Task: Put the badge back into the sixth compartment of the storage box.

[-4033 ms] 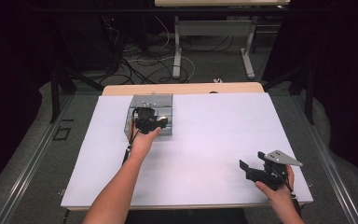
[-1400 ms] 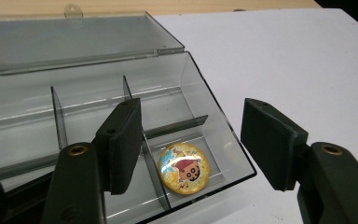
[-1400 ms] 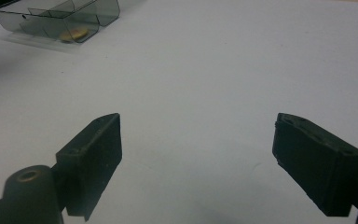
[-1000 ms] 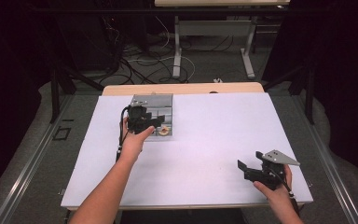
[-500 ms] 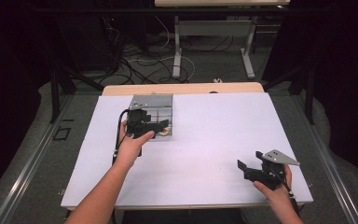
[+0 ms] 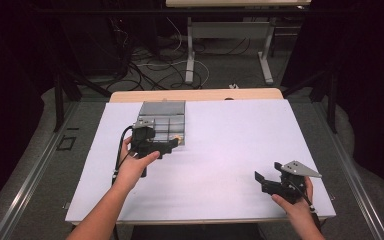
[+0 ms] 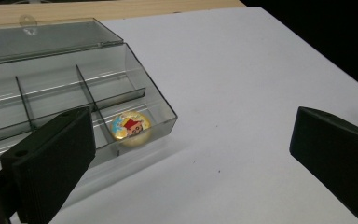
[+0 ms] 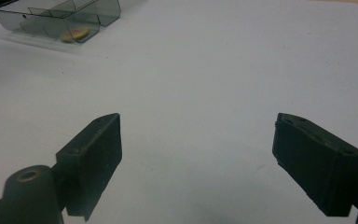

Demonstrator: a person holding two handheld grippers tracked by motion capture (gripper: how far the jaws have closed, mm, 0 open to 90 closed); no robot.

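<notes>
A clear plastic compartment box (image 6: 162,120) lies open on the white table, its lid folded back. A round gold badge (image 7: 129,127) with a cartoon picture rests in the box's near right compartment (image 6: 178,139), and shows far off as a badge (image 8: 74,33) in the right gripper view. My left gripper (image 6: 172,143) hovers just in front of the box, open, with nothing between its jaws (image 7: 186,154). My right gripper (image 6: 261,181) is held near the table's front right corner, open and empty (image 8: 196,154).
The white table top (image 6: 230,140) stretches wide between the two grippers. A wooden strip (image 6: 195,94) runs along its far edge. Beyond it stand table legs and loose cables on the dark floor (image 6: 145,65).
My left gripper has drawn back from above the box toward the person and slightly left. The badge now lies uncovered in its compartment. The right gripper has stayed put.
</notes>
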